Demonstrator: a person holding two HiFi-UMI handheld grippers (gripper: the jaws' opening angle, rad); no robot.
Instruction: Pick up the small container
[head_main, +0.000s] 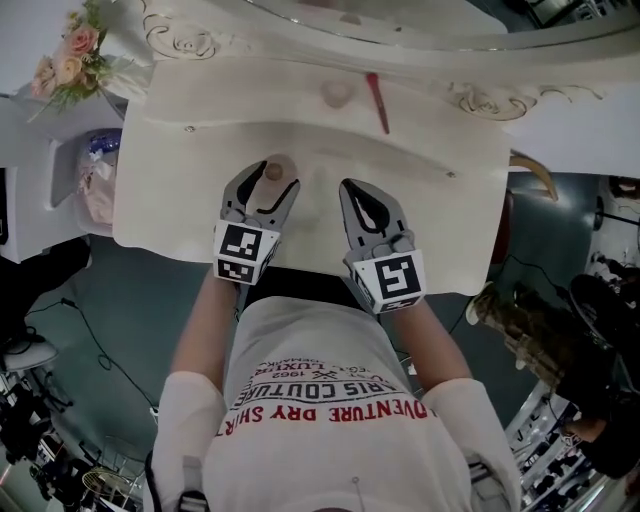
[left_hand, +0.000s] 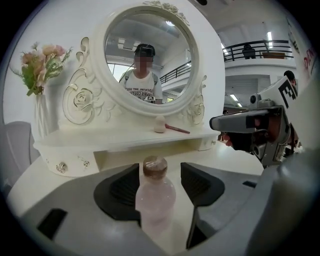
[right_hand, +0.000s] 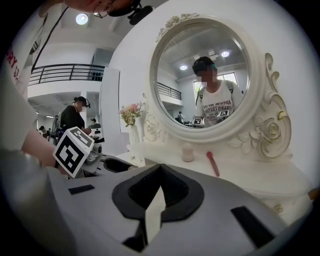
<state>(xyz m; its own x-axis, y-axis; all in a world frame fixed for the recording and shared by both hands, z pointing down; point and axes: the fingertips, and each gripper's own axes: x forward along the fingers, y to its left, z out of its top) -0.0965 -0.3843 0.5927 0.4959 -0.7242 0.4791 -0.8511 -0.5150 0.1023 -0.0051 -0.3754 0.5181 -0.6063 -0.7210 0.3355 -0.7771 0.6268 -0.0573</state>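
The small container (head_main: 274, 171) is a pale pink bottle (left_hand: 156, 197) with a brown cap. It stands upright on the white dressing table (head_main: 440, 230). My left gripper (head_main: 268, 180) is open around it, one dark pad on each side. A gap shows between the bottle and the right pad (left_hand: 200, 182); the left pad sits close against it in the left gripper view. My right gripper (head_main: 352, 186) rests beside it to the right, shut with nothing between its tips (right_hand: 160, 167).
A round mirror (left_hand: 146, 52) rises behind a raised shelf (head_main: 250, 90) that carries a pale sponge (head_main: 337, 94) and a red brush (head_main: 378, 103). A vase of pink flowers (head_main: 70, 55) stands at the far left. The table's front edge (head_main: 300, 262) lies just under both grippers.
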